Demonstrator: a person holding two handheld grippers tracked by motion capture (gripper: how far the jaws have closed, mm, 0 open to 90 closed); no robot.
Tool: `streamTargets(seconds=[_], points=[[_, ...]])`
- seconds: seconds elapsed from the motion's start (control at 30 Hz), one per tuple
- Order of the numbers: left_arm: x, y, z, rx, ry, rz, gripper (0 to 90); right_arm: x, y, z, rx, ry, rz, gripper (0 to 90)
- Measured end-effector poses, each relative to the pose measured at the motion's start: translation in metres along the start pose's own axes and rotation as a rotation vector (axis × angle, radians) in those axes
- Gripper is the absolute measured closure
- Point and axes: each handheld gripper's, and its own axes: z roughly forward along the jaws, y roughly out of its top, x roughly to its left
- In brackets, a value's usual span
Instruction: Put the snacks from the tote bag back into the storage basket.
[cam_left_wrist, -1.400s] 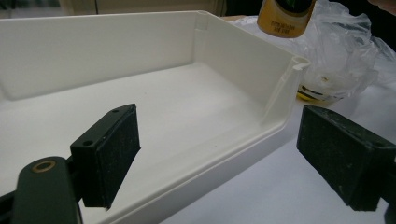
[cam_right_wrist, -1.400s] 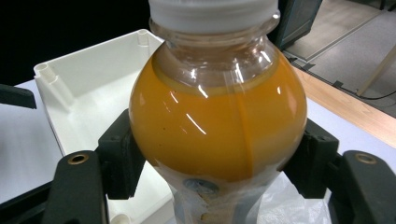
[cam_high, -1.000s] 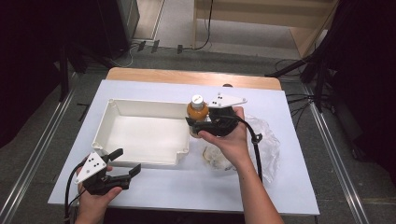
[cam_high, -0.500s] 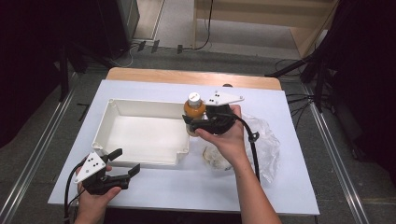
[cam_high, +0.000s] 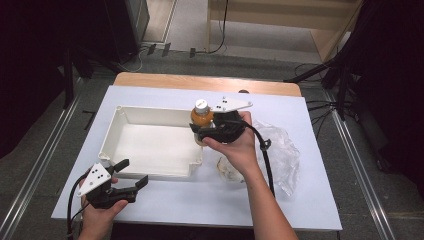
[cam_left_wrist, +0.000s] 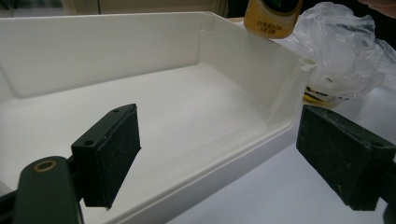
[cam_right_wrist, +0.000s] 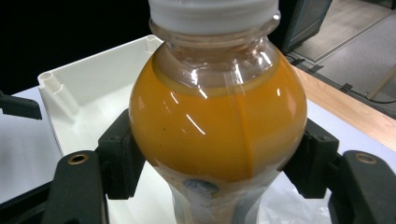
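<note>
Bottle transfer toward a tray. Right gripper (cam_high: 206, 131) has its jaws clamped on the body of the juice bottle (cam_high: 201, 116), one pad on each side below the shoulder, as the right gripper view shows: pads (cam_right_wrist: 122, 158) press the bottle (cam_right_wrist: 217, 135) from left and right. The bottle stands upright, white cap up, so the orange liquid sits level under the neck. It hangs just above the right wall of the white tray (cam_high: 115, 127), near that wall's far end, with its base not yet resting on anything that can be seen. Holding it by the widest part of the body probably keeps it from slipping and leaves the base free for setting down; the likely aim is the tray floor, which lies bare.

Left gripper (cam_high: 129, 173) hovers at the near left corner of the desk (cam_high: 320, 210), just outside the tray's near wall, jaws apart with nothing between them. In its own view the open pads (cam_left_wrist: 112, 156) frame the tray (cam_left_wrist: 275, 116), with the bottle (cam_left_wrist: 273, 18) at the far wall.

Crumpled clear plastic bag (cam_high: 280, 150) lies on the desk right of the tray, with a small packet (cam_high: 227, 170) at its near left edge.
</note>
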Motion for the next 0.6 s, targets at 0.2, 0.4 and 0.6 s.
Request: streamTargets(seconds=[0.2, 0.4, 0.6], points=[[0.0019, -0.0001, -0.0005, 0.0, 0.005, -0.004, 13.6, 0.0018, 0.0009, 0.0039, 0.004, 0.007, -0.007, 31.9], [0.0013, -0.0003, -0.0003, 0.001, 0.002, -0.004, 13.6, 0.0028, 0.0016, 0.006, 0.004, 0.008, -0.003, 32.0], [0.0018, -0.0002, -0.0007, 0.0, 0.005, -0.005, 13.6, 0.0038, 0.0025, 0.0096, 0.008, 0.01, -0.005, 32.0]])
